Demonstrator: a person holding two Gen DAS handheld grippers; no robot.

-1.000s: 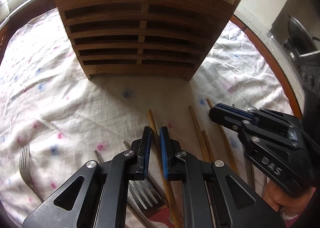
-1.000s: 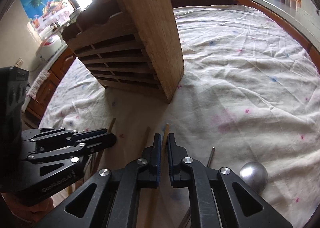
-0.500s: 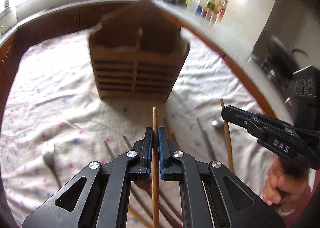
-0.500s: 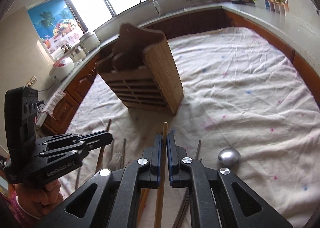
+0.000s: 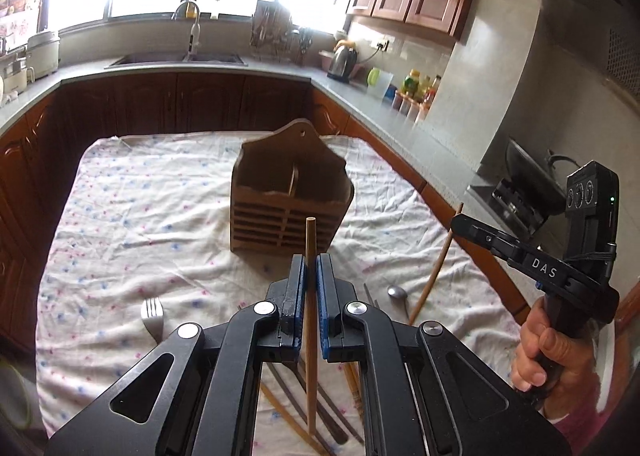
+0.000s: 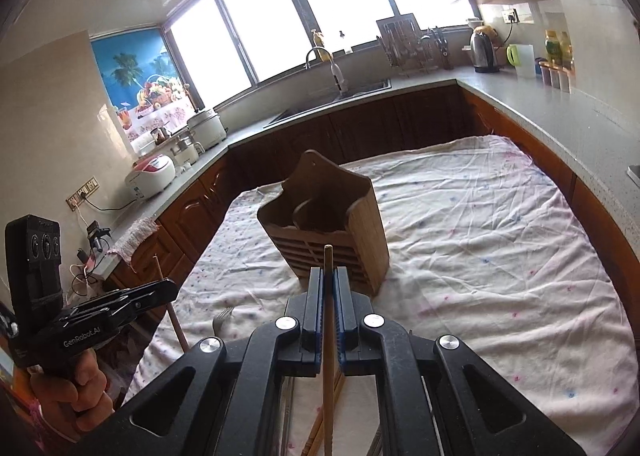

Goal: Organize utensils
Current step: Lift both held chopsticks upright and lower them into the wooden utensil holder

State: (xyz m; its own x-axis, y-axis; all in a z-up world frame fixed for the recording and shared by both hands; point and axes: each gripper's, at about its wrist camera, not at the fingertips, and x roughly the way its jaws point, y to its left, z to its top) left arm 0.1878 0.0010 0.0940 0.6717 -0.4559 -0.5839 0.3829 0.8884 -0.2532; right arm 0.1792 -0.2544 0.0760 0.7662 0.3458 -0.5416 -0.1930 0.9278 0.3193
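Tongs (image 5: 310, 272) pinch round wooden chopstick (image 5: 310, 320); slatted bamboo holder (image 5: 290, 203) beyond

The cloth (image 5: 132, 223) is white, dotted with small pink and blue flecks. The holder (image 5: 290, 211) is brown slatted wood. Each tool (image 5: 311, 284) (image 6: 328, 298) is black with blue pads (image 5: 322, 308). The chopsticks (image 5: 310, 336) (image 6: 328, 336) are tan; the fork (image 5: 152, 316) and spoon (image 5: 397, 292) silver.

A wrinkled floral cloth (image 5: 132, 215) is spread over the table. On the far counter, a sink faucet (image 5: 192, 21) and a kettle (image 5: 342, 61) are seen.
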